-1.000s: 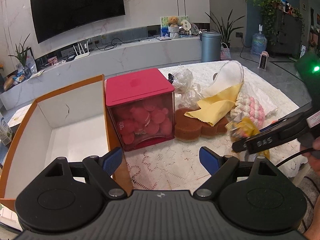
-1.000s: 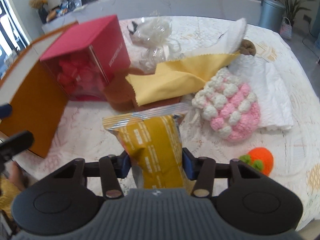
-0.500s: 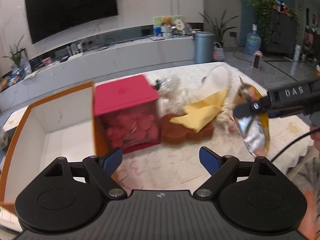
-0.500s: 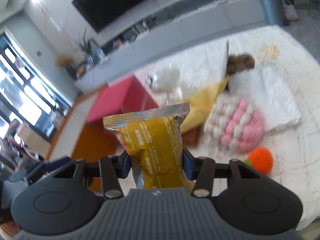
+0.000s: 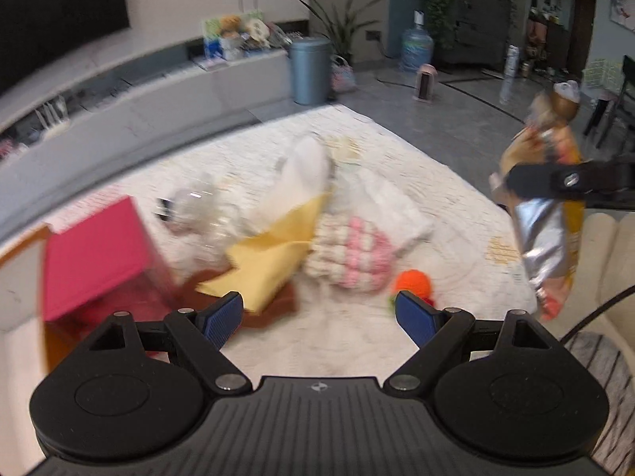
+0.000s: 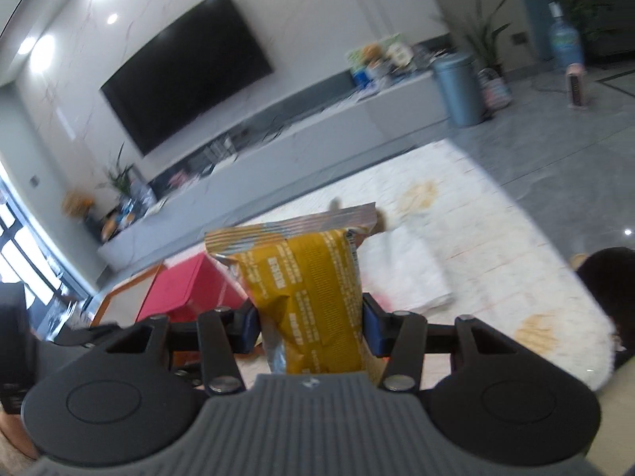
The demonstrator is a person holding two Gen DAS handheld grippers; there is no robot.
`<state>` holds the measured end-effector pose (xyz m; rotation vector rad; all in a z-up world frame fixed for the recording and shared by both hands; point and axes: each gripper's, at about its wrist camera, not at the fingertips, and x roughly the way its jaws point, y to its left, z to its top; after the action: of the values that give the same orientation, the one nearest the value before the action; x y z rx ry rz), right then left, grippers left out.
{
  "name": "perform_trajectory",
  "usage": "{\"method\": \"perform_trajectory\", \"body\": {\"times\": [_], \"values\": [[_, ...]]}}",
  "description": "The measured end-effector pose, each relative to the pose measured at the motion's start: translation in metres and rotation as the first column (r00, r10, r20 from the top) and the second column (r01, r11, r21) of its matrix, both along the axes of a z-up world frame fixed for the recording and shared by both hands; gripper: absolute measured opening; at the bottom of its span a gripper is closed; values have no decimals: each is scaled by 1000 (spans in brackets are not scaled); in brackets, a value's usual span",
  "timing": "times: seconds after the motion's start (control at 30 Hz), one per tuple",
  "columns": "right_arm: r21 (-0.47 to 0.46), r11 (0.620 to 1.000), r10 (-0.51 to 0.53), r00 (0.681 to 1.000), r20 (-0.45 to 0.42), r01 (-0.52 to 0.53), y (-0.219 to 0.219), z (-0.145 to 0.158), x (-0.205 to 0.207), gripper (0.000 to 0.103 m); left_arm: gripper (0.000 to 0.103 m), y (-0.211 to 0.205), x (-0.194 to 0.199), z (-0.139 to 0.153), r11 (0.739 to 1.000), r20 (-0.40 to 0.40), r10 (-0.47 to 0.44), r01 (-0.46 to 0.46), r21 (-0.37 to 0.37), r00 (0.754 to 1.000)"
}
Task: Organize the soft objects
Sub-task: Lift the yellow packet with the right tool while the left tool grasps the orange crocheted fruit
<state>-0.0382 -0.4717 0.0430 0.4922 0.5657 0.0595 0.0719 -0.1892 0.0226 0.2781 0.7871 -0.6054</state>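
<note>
My right gripper (image 6: 310,327) is shut on a yellow snack packet (image 6: 305,289) and holds it high above the table; the packet also shows at the right of the left wrist view (image 5: 545,214). My left gripper (image 5: 319,313) is open and empty over the table's near edge. Ahead of it lie a yellow cloth (image 5: 270,254), a pink-and-white knitted piece (image 5: 353,254), a small orange knitted ball (image 5: 412,283), a white cloth (image 5: 387,202) and a brown sponge (image 5: 278,305). The view is blurred.
A red-lidded box (image 5: 95,254) stands at the left beside an open orange-edged cardboard box (image 5: 16,246). A clear plastic bag (image 5: 198,214) lies behind the red box. The table has a white lace cover (image 5: 456,198). A sofa edge (image 5: 611,261) is at the right.
My right gripper has lifted the snack packet well above the table and tilted upward. My left gripper has swung right, so the boxes moved to the left edge of its view.
</note>
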Motion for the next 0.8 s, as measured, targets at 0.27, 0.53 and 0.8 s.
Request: {"method": "perform_trajectory", "body": {"times": [0.27,0.53,0.8], "values": [[67,985,-160,987,-32,162,-43,-20,-16,50,101,-36,16,-33,995,-75,-88,85,-47,993],[122,977,-149,972,-180,172,-54,-68,11,49,101,-71,31,-62,988,-146,-147,140,-58,978],[154,972,-154,977,-151,177,-68,-73,4,49,90,-106,39,-98,986,-193,-154,162,30,969]]}}
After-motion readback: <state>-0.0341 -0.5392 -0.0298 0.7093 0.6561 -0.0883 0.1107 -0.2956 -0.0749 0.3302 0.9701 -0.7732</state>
